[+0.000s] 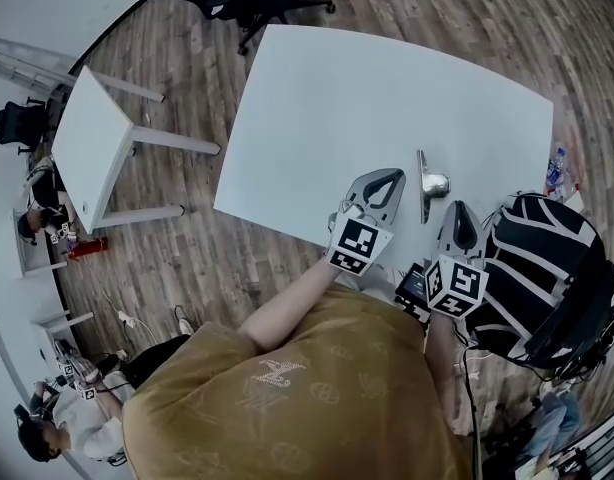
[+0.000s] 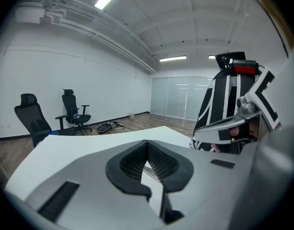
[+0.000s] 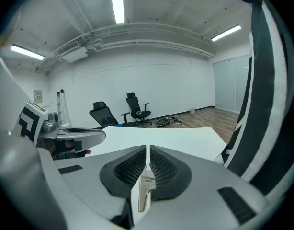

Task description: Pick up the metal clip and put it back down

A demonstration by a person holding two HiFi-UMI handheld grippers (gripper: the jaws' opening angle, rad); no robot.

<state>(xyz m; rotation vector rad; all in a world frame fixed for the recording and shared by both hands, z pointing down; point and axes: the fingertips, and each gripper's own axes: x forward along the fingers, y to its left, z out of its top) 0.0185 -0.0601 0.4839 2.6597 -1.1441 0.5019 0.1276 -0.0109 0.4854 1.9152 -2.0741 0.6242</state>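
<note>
Both my tools, left (image 1: 391,178) and right (image 1: 457,208), are closed and empty near the metal clip (image 1: 427,182) on the worktop (image 1: 337,98). Reaching in closed could knock it away.

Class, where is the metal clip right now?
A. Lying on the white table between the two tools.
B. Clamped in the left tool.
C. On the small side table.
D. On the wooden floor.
A: the metal clip lies on the white table, with the left tool and right tool either side, neither gripping it.
</note>
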